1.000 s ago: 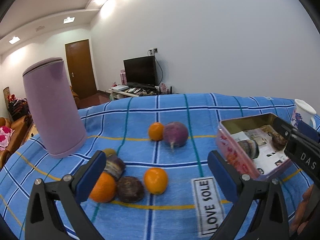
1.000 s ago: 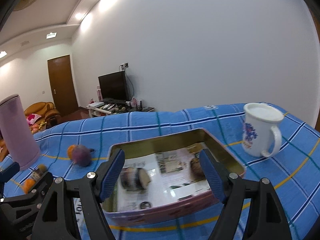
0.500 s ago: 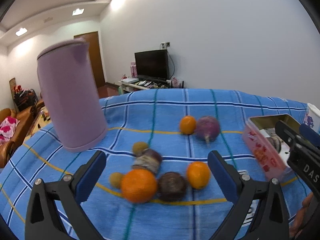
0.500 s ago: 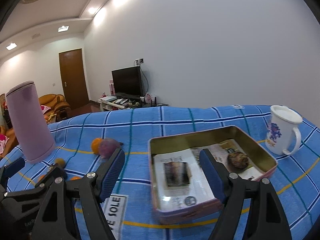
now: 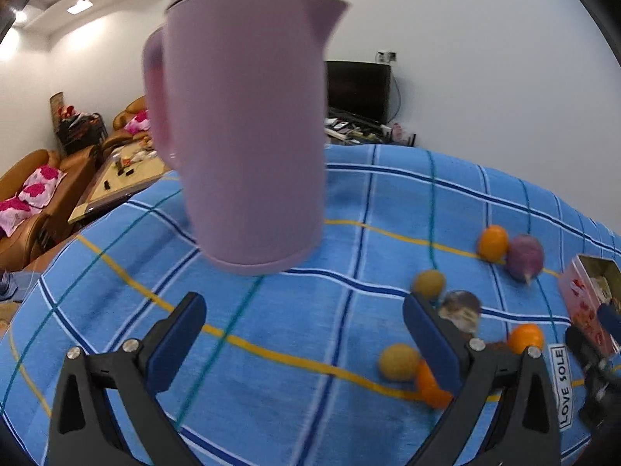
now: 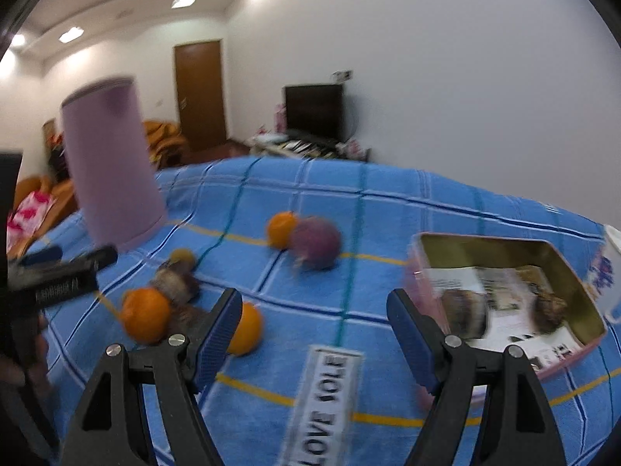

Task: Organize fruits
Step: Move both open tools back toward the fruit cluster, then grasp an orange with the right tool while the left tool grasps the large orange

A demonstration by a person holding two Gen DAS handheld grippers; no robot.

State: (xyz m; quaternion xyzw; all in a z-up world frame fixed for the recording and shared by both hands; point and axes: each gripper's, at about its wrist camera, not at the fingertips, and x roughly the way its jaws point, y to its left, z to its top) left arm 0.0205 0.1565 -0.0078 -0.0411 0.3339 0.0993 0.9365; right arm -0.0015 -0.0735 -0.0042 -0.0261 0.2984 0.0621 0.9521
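Observation:
Several fruits lie on the blue checked cloth (image 5: 295,322): oranges (image 6: 145,318), small yellow-green fruits (image 5: 398,361), dark brown ones, and a purple fruit (image 6: 316,242) beside an orange (image 6: 281,229). A pink tin (image 6: 516,303) with a gold inside holds two dark fruits (image 6: 464,316) on printed paper. My left gripper (image 5: 302,338) is open over bare cloth, with the fruit cluster at its right finger. My right gripper (image 6: 314,330) is open above the cloth, between the fruit cluster on its left and the tin on its right. Nothing sits between either pair of fingers.
A tall lilac kettle (image 5: 240,132) stands close ahead of the left gripper. A white mug (image 6: 611,268) shows at the right edge beyond the tin. A "LOVE SOLE" label (image 6: 324,400) lies on the cloth. Sofas and a coffee table stand beyond the cloth's left edge.
Both grippers have swung left. The kettle now fills the left view and the fruits have slid to its right. The tin moved from the middle of the right view to its right side.

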